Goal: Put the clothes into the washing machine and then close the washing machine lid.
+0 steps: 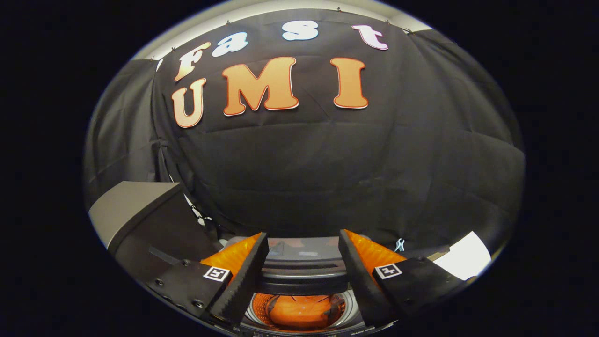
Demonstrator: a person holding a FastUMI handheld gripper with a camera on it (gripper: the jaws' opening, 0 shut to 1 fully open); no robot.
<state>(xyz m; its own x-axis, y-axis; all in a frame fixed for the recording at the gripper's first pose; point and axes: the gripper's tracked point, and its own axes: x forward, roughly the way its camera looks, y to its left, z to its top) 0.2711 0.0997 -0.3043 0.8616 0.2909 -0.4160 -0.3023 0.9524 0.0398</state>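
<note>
Below the spread fingers of the hand-held gripper (303, 262), which hold nothing, the washing machine (304, 269) sits with its drum exposed. Orange clothes (299, 313) lie bunched inside the drum, between the fingers.

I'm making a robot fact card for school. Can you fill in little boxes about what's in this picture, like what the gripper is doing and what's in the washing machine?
gripper: open, fingers spread apart, holding nothing
washing machine: just below and ahead of the fingers, seen from above
drum: round opening between the fingers, glowing orange inside
clothes: something orange lies in the drum; too blurred to say what
lid: looks raised behind the drum, not closed yet
box: grey box beside the machine
</note>
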